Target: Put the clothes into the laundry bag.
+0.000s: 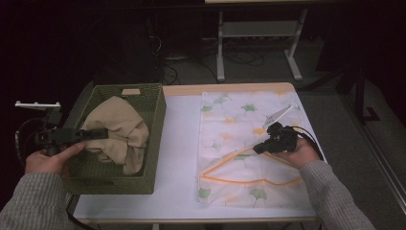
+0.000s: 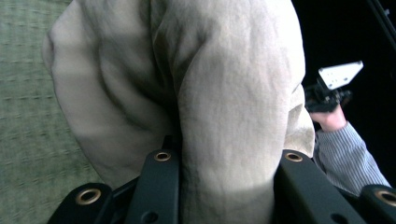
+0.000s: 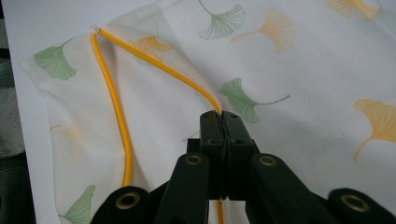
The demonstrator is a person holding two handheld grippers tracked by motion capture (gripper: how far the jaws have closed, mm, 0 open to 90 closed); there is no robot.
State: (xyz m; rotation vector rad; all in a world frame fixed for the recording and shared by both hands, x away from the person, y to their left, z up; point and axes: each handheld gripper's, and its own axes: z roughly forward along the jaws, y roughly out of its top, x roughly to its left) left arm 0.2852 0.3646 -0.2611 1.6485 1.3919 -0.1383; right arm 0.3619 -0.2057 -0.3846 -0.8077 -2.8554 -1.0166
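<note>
A green woven basket point(image 1: 115, 184) stands at the table's left and holds a crumpled beige cloth point(image 1: 119, 120). My left gripper point(image 1: 102, 133) reaches into it from the left. In the left gripper view its jaws press on both sides of a thick fold of the beige cloth point(image 2: 224, 70), which hides the fingertips. A white mesh bag point(image 1: 239, 120) printed with ginkgo leaves lies flat at the right. My right gripper point(image 1: 257, 148) is shut on the bag's yellow-trimmed edge point(image 3: 154, 63), lifting it slightly off the rest of the bag point(image 3: 303, 70).
Bare white tabletop point(image 1: 181, 143) runs between the basket and the bag. The basket's woven wall point(image 2: 23, 116) is close beside the cloth. Beyond the table's far edge are a dark floor, cables and a desk frame point(image 1: 258, 33).
</note>
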